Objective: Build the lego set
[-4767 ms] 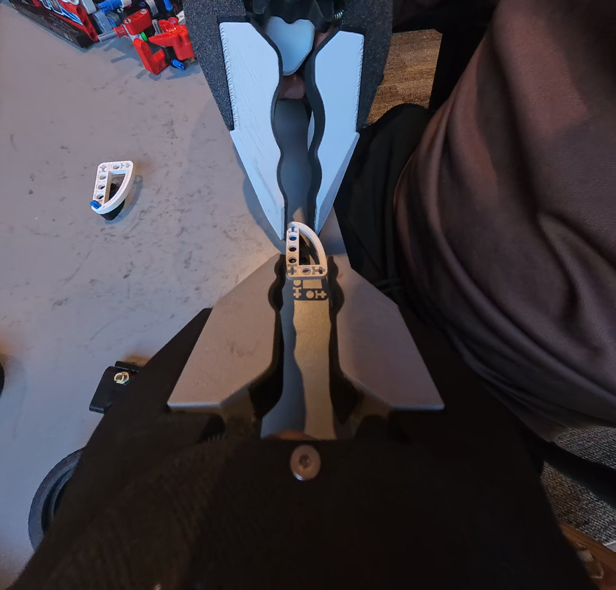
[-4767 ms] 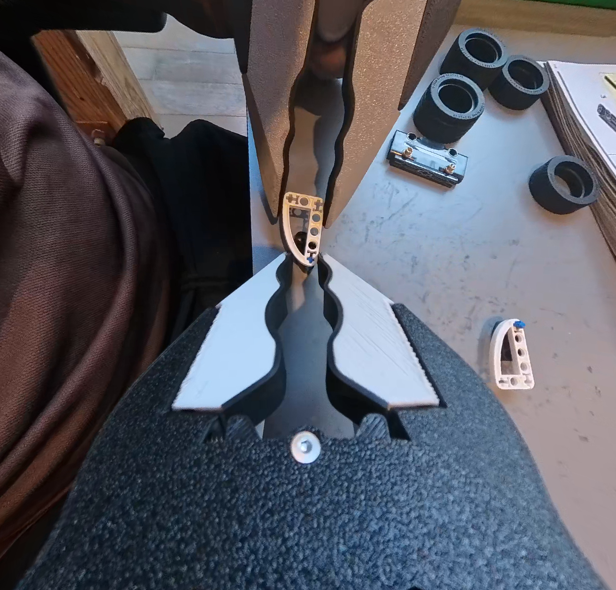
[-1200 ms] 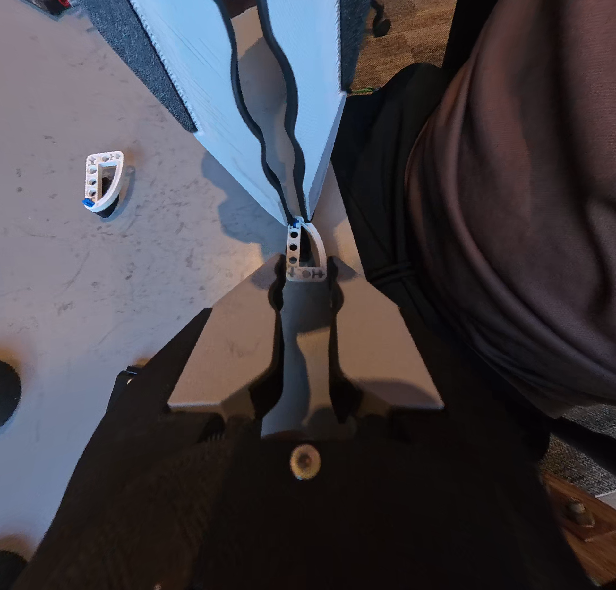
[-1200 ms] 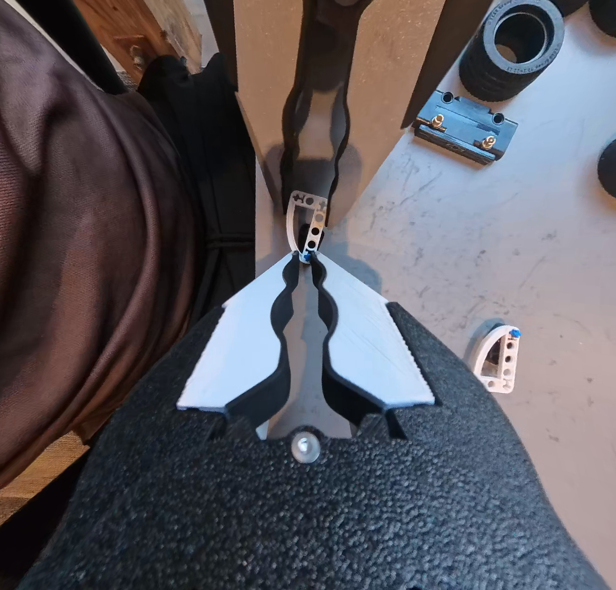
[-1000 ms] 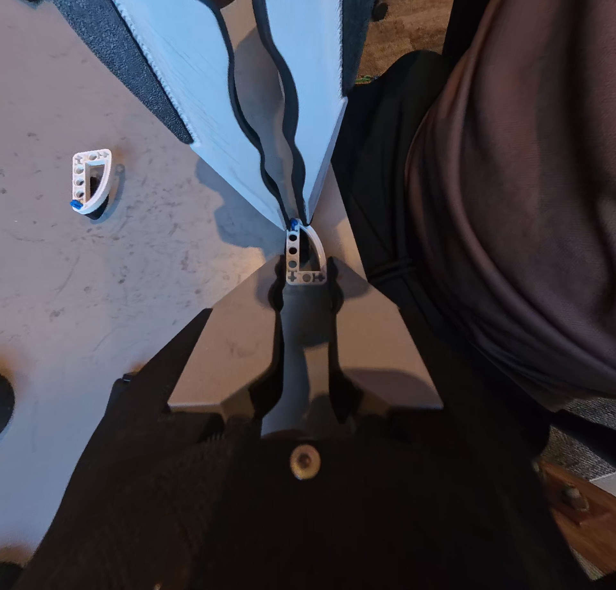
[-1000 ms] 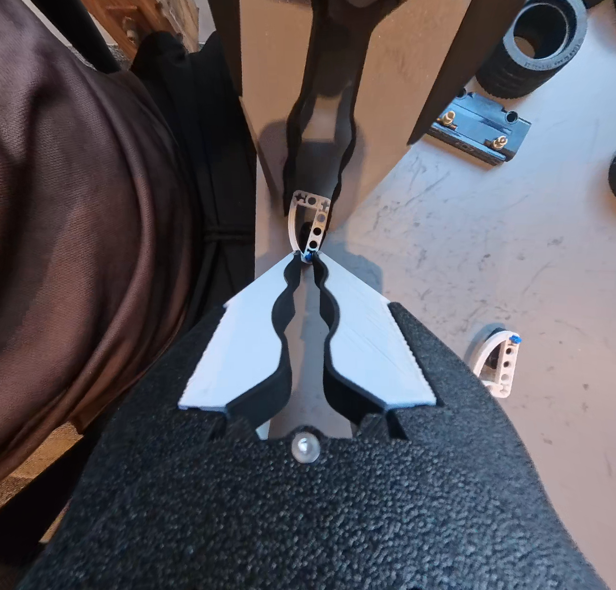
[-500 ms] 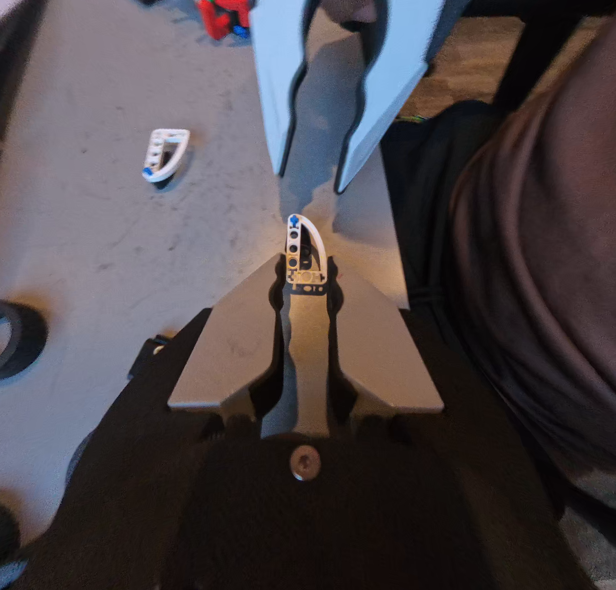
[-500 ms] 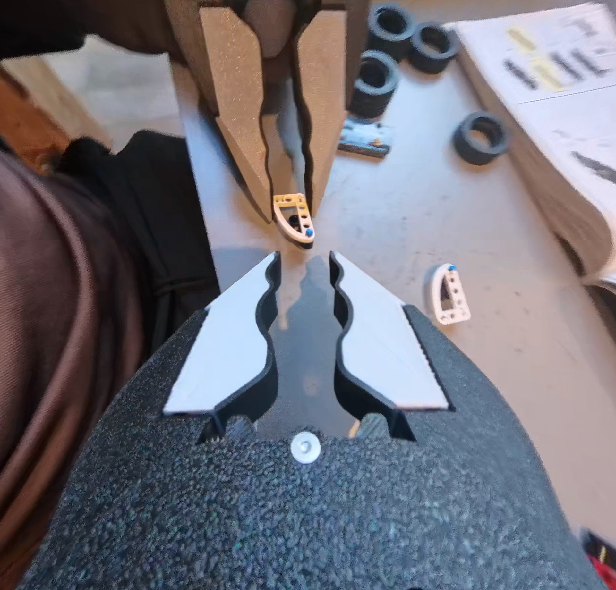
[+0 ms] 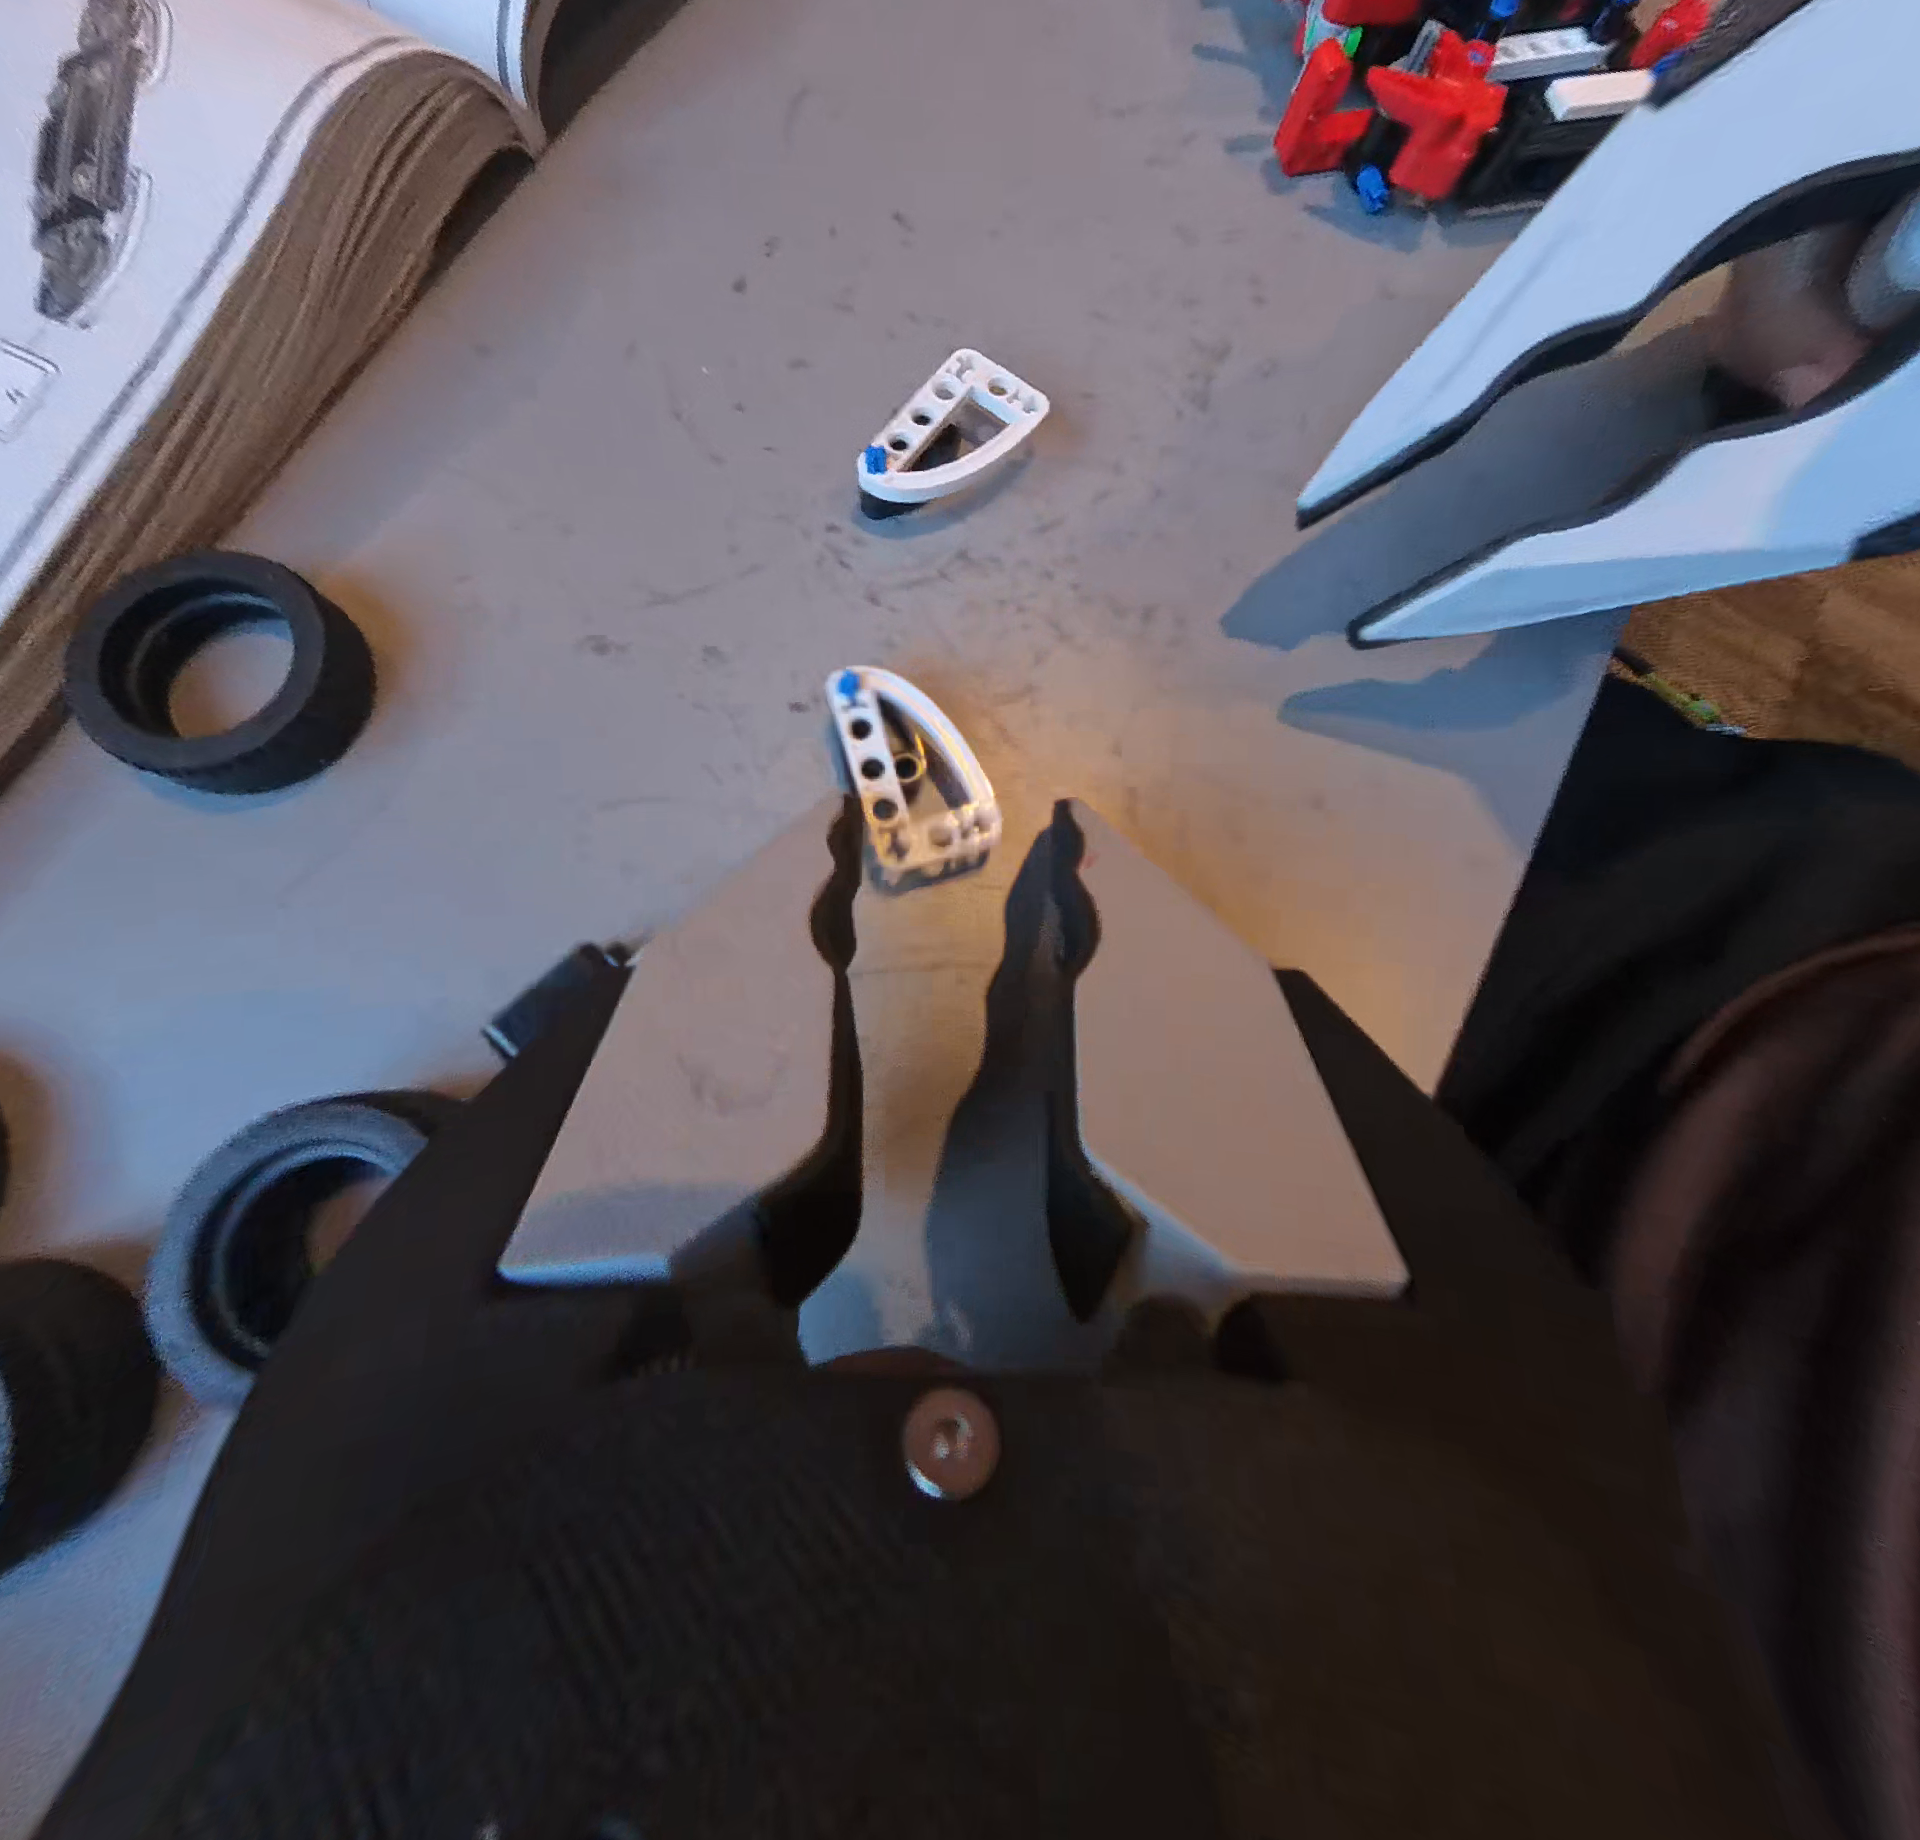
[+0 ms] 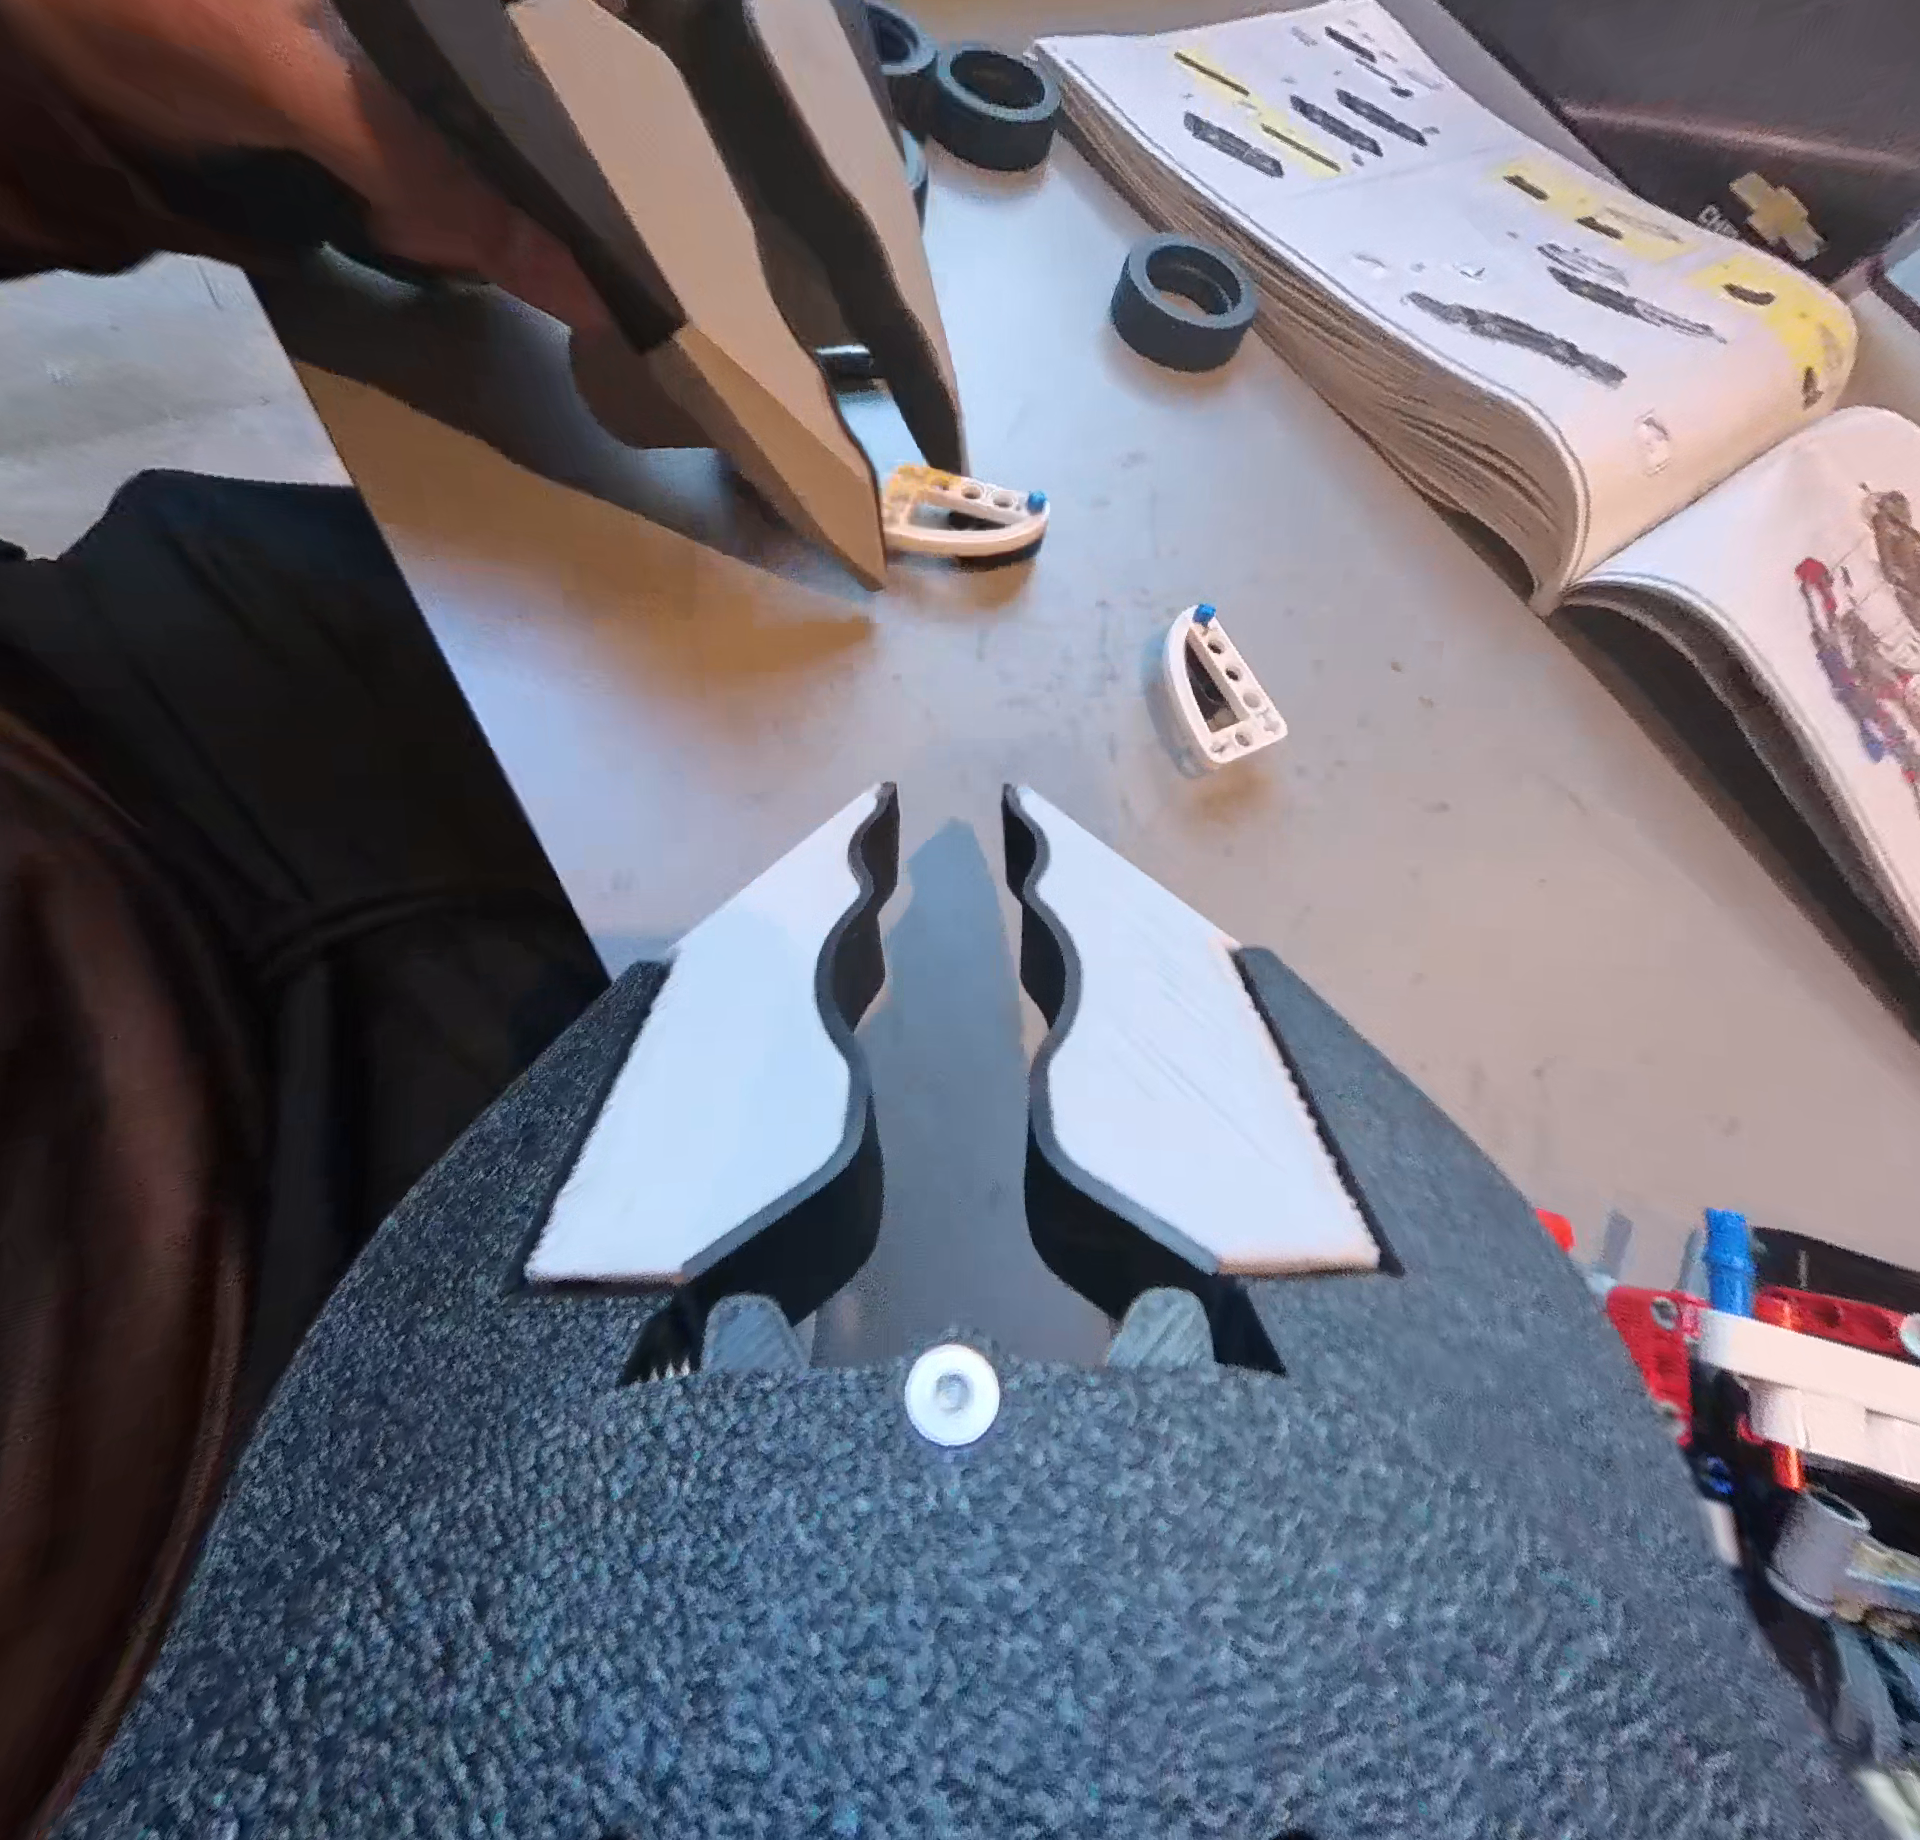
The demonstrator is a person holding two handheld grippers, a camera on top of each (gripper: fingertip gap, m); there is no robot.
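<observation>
A white curved lego panel (image 9: 914, 772) with a blue pin at its tip lies on the grey table (image 9: 623, 388), just at the tips of my left gripper (image 9: 951, 819). The jaws stand apart and the panel is close to the left finger. It also shows in the right wrist view (image 10: 961, 517), at the left gripper's (image 10: 916, 521) tips. A second white panel (image 9: 951, 429) with a blue pin lies farther out and also shows in the right wrist view (image 10: 1216, 694). My right gripper (image 10: 948, 798) is open and empty above the table; it also shows in the left wrist view (image 9: 1328, 577).
An open instruction book (image 10: 1455, 263) lies along the table's far side. Black tyres (image 9: 218, 673) (image 10: 1184, 304) lie near it. A red, black and white lego model (image 9: 1434, 97) stands at the right gripper's side. A person's dark clothing is at the near table edge. The gap from one gripper's tips to the other's is roughly 8 centimetres.
The right gripper let go of the panel's blue pin, opened and pulled away. The left gripper carried the panel down to the table and its jaws have widened around it.
</observation>
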